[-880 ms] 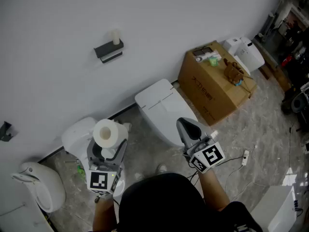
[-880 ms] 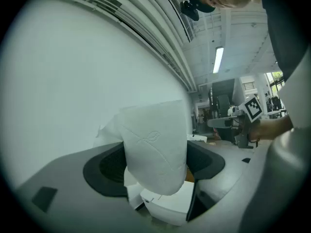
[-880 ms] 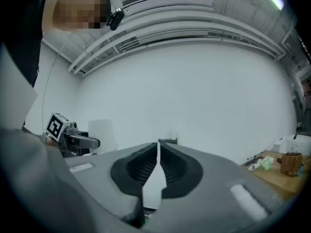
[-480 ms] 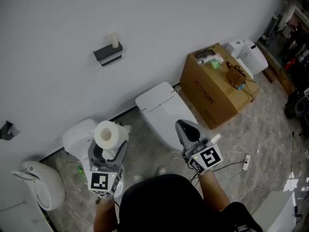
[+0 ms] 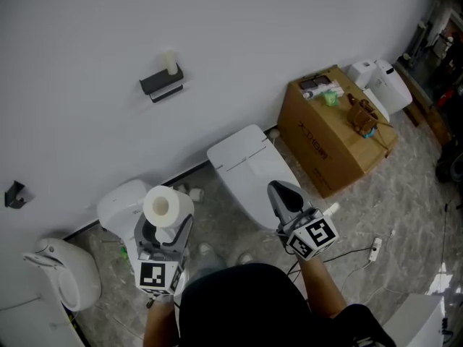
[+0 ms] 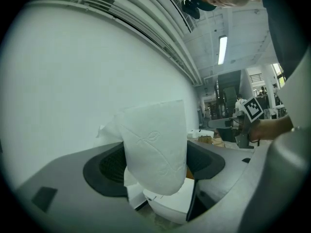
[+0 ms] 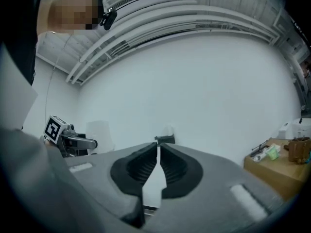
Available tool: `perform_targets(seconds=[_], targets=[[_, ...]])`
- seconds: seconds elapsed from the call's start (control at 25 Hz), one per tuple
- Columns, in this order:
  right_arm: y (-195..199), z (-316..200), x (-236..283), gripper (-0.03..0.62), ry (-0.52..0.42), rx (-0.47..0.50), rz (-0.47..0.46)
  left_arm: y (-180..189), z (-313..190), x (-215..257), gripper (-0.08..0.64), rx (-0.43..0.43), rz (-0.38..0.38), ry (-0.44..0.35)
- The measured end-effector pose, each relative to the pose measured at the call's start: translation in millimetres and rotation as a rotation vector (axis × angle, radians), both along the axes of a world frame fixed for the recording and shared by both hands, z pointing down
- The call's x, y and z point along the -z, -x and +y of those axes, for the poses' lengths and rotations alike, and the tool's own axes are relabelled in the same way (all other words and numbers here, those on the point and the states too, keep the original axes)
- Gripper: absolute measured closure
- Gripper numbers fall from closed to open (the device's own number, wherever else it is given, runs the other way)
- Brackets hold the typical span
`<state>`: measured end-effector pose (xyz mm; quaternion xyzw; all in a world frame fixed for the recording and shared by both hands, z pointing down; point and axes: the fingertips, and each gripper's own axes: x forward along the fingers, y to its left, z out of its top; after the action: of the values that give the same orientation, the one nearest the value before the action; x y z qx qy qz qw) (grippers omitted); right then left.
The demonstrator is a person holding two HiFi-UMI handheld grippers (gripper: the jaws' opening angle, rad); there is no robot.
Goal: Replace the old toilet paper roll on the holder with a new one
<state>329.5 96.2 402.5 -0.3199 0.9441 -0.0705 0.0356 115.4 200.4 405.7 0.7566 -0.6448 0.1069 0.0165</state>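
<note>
A dark holder (image 5: 160,82) is fixed to the white wall, with a pale, thin old roll (image 5: 169,61) standing upright on it. My left gripper (image 5: 166,220) is shut on a full white toilet paper roll (image 5: 166,207), held low and well short of the wall. In the left gripper view the roll (image 6: 156,147) fills the gap between the dark pads. My right gripper (image 5: 283,194) is shut and empty, level with the left one. In the right gripper view its tips (image 7: 158,148) point toward the holder (image 7: 165,139) far ahead.
A white toilet (image 5: 246,170) stands by the wall below the holder. A cardboard box (image 5: 334,130) with small items on top is at the right, a white appliance (image 5: 380,82) behind it. White fixtures (image 5: 64,279) stand at the left. A power strip (image 5: 375,249) lies on the floor.
The head view has shifted a little, so the room slides right in the picture. Both grippers keep their stance; the left still holds the roll.
</note>
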Motion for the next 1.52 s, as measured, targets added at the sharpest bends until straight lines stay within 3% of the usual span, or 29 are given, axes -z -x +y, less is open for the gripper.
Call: perform_targets(seconds=[0.12,0.28,0.4,0.56,0.88,1.04,1.12,1.28,1.52], targets=[[14.4,-12.0,-7.2,0.577,0.006,0.016,0.011,13.0,-10.8,-6.7,0.184,-0.005,-0.017,-0.036],[53.6,-36.6,-14.5,0.575,-0.016,0.033,0.064,47.5,-34.0,-17.6,0.184,0.018,0.023,-0.013],[92.3,-58.3,-14.9,0.575,-0.040,0.045,0.101,82.9,-56.9,-20.7,0.184,0.022,0.016,0.013],[144.8,-90.2,-17.5,0.575,-0.034,0.055,0.116,132.5,-92.9,-14.2,0.184,0.015,0.015,-0.039],[249.8,-140.3,-20.7,0.575,-0.015,0.070,0.120,227.4,-135.6,-15.3,0.184,0.001,0.018,-0.046],[291.7,-151.7,-17.3,0.575,-0.020,0.077,0.123,266.8,-143.2,-15.1,0.184,0.023,0.062,-0.030],[307.0,-156.9,-16.5,0.575,-0.028,0.075,0.133,283.7,-145.4,-17.4,0.184,0.026,0.060,-0.035],[325.8,-171.9,-14.6,0.574,-0.020,0.045,0.145,302.8,-145.3,-14.4,0.184,0.071,0.134,-0.025],[349.1,-200.1,-9.4,0.540,-0.027,0.031,0.156,333.4,-141.0,-18.5,0.184,0.122,0.145,-0.027]])
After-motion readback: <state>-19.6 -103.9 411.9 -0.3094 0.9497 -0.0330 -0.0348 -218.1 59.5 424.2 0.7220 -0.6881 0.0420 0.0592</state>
